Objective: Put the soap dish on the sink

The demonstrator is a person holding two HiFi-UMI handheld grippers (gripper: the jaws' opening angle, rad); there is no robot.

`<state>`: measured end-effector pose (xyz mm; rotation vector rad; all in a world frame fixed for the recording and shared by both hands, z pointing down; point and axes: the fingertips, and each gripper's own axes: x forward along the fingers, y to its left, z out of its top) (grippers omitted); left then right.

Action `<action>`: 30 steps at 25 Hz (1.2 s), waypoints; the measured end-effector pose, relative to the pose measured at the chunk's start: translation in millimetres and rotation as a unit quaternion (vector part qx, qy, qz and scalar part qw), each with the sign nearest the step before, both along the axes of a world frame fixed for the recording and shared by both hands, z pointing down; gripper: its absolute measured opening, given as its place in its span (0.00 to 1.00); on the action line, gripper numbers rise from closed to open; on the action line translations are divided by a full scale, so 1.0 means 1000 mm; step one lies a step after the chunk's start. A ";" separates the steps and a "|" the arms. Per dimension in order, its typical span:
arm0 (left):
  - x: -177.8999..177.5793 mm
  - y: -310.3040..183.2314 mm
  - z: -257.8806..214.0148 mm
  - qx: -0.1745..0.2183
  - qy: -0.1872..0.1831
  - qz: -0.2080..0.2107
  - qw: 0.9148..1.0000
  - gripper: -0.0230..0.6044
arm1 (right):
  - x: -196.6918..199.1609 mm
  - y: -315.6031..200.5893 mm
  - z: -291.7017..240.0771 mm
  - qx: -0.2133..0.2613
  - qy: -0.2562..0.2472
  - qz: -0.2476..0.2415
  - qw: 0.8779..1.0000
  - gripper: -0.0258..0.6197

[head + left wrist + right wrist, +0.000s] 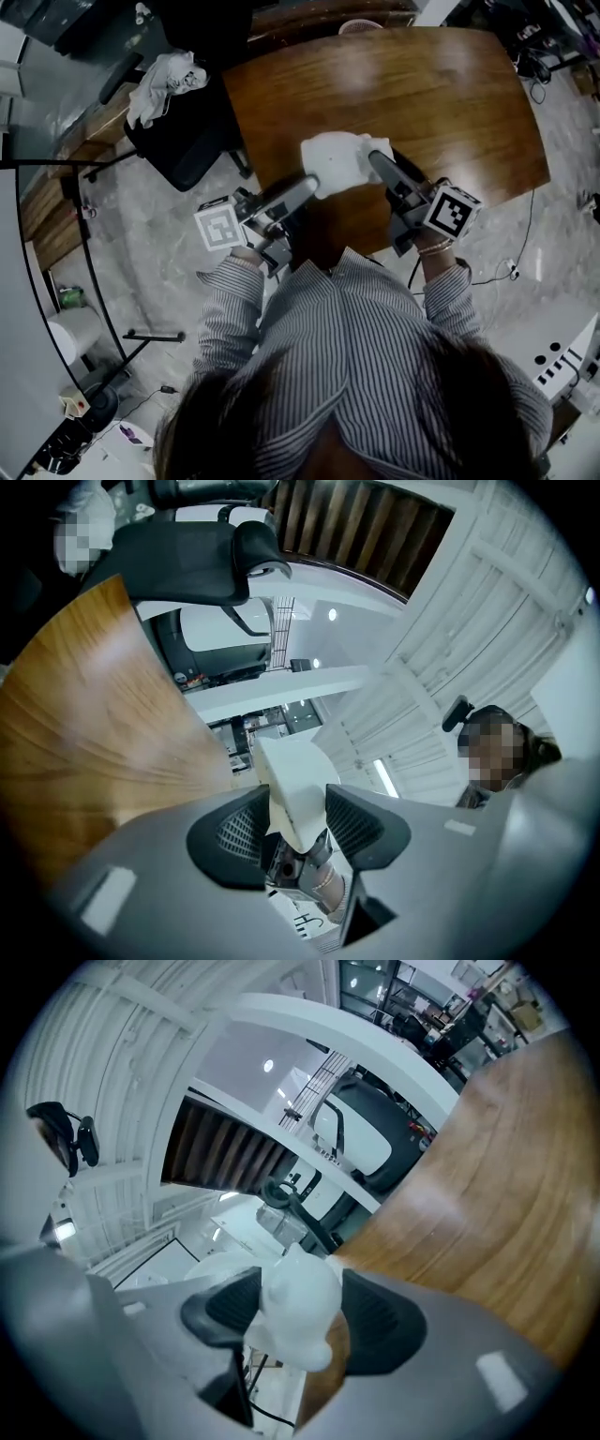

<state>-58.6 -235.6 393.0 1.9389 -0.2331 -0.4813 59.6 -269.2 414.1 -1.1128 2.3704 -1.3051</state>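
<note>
A white soap dish (337,161) hangs over the near part of a brown wooden table (450,103). My left gripper (314,185) grips it from the left and my right gripper (377,161) from the right. In the left gripper view a smooth white edge of the dish (295,780) fills the gap of the left gripper (295,825), touching both pads. In the right gripper view a lumpy white part of the dish (295,1299) sits pressed inside the right gripper (296,1324). Whether the dish is one piece or two, I cannot tell.
A black office chair (192,141) with a white cloth (167,77) on it stands at the table's left edge. Grey stone floor with cables (511,267) lies to the right. A low wooden shelf (56,211) runs along the left wall.
</note>
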 end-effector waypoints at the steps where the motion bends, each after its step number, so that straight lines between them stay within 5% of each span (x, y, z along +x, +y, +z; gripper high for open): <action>1: -0.002 -0.001 0.006 -0.002 -0.013 -0.005 1.000 0.32 | 0.000 -0.001 0.007 -0.011 0.004 -0.001 1.000 0.46; 7: -0.012 -0.007 0.055 -0.042 -0.064 -0.018 0.997 0.32 | -0.003 -0.009 0.063 -0.070 0.028 -0.021 0.997 0.46; 17: -0.008 0.004 0.119 -0.109 -0.085 0.004 0.990 0.32 | 0.004 -0.001 0.122 -0.135 0.076 -0.041 0.987 0.46; 25: 0.002 -0.007 0.142 -0.115 -0.109 0.022 0.987 0.31 | 0.017 -0.010 0.141 -0.140 0.109 -0.034 0.983 0.46; 30: 0.001 -0.014 0.157 -0.088 -0.182 0.037 0.979 0.25 | 0.018 -0.019 0.149 -0.120 0.164 -0.046 0.978 0.46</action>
